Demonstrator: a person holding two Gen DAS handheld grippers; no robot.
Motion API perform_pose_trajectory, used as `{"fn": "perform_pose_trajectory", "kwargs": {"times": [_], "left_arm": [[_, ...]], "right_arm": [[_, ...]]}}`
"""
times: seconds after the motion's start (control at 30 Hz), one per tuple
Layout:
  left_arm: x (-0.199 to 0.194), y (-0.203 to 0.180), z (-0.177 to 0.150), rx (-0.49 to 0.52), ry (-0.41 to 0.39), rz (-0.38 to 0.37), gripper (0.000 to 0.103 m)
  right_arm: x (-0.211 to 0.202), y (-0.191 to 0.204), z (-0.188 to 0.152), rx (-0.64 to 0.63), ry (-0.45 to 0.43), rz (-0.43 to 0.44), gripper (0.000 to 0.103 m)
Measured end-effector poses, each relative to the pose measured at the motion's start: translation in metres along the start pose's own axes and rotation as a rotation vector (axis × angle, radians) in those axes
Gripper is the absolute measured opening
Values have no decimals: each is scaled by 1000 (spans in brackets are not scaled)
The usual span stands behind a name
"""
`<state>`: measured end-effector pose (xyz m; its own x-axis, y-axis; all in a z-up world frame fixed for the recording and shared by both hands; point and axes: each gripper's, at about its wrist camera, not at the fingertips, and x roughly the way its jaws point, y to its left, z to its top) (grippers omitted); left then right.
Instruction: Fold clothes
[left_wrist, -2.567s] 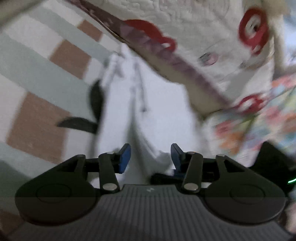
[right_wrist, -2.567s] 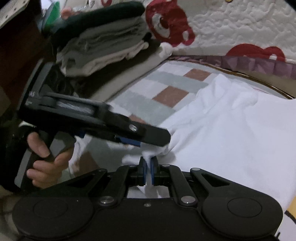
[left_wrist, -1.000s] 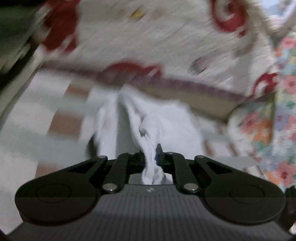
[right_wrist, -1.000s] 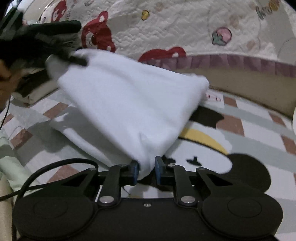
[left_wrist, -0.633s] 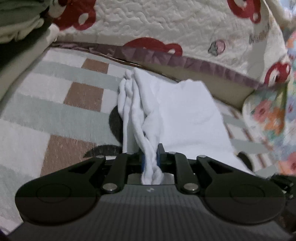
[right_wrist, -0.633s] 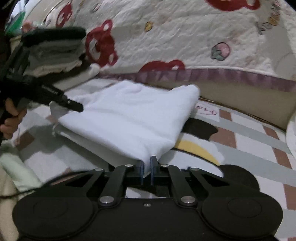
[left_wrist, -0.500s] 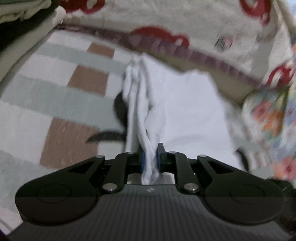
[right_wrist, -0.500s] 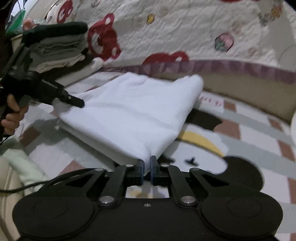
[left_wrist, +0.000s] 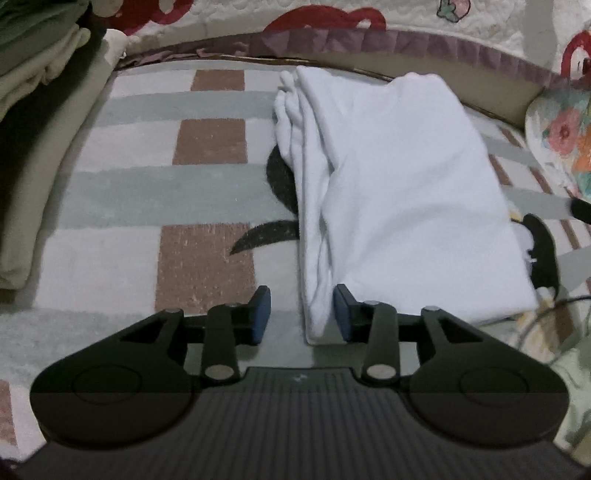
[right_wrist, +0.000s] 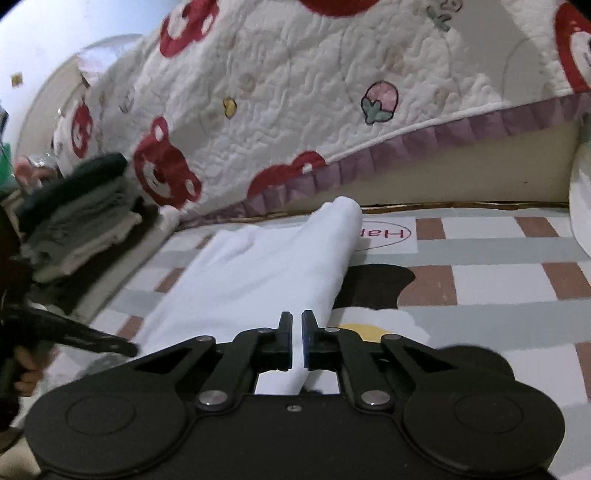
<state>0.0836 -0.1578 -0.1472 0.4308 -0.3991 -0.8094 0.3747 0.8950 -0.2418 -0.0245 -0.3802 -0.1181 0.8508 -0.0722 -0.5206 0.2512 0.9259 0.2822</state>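
Readable text: one printed word on the rug

In the right wrist view we read "Hap", upside down in red letters inside a red oval on a white patch of the checked rug (right_wrist: 480, 280); the label (right_wrist: 386, 233) lies just beside the far end of the folded white garment (right_wrist: 258, 280), which covers whatever follows. We see faint marks high on the bear-print quilt (right_wrist: 314, 92) but cannot read them.

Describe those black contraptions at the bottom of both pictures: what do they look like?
Each is a handheld gripper: the left gripper and right gripper share matte black bodies with round bulges either side, silver pivot pins and blue-faced fingers. The left one's body is ribbed, with a small pale mark.
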Motion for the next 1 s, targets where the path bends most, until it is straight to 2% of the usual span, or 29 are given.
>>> {"fn": "perform_pose_trajectory", "kwargs": {"times": [0.07, 0.1, 0.2, 0.27, 0.3, 0.37, 0.4, 0.47, 0.53, 0.57, 0.6, 0.67, 0.7, 0.73, 0.83, 1.0], "left_arm": [[-8, 5, 10, -36, -47, -51, 37], [-11, 7, 17, -50, -96, -64, 37], [1, 12, 46, -81, -220, -137, 45], [23, 15, 65, -124, -224, -167, 45], [36, 11, 74, -112, -221, -139, 45], [64, -6, 92, -1, -183, -32, 45], [74, -9, 100, 23, -176, -14, 45], [90, -5, 118, -8, -173, -48, 47], [103, -1, 133, -46, -164, -96, 56], [111, 0, 139, -50, -146, -103, 56], [117, 0, 143, -46, -133, -108, 54], [119, -7, 145, 23, -140, -95, 24], [119, -10, 146, 50, -149, -86, 13], [112, -11, 146, 49, -179, -71, 12], [102, -1, 140, -45, -256, -68, 11], [118, 8, 127, -111, -254, -45, 13]], "right_arm": [[18, -9, 10, 20, 1, 17, 20], [28, -17, 15, 44, 3, 38, 26], [52, -52, 27, 242, 3, 134, 26], [66, -72, 34, 331, 45, 152, 26], [72, -75, 37, 321, 67, 148, 26], [85, -75, 45, 252, 111, 128, 26], [90, -76, 47, 234, 131, 124, 26], [99, -78, 49, 234, 155, 129, 27], [106, -82, 50, 251, 171, 143, 32], [109, -83, 50, 258, 179, 149, 33], [112, -84, 50, 261, 184, 156, 35], [119, -85, 50, 253, 196, 157, 39], [124, -86, 49, 245, 205, 151, 43], [130, -87, 49, 243, 212, 143, 47], [148, -90, 49, 236, 214, 151, 49], [168, -90, 51, 217, 197, 128, 48]]}}
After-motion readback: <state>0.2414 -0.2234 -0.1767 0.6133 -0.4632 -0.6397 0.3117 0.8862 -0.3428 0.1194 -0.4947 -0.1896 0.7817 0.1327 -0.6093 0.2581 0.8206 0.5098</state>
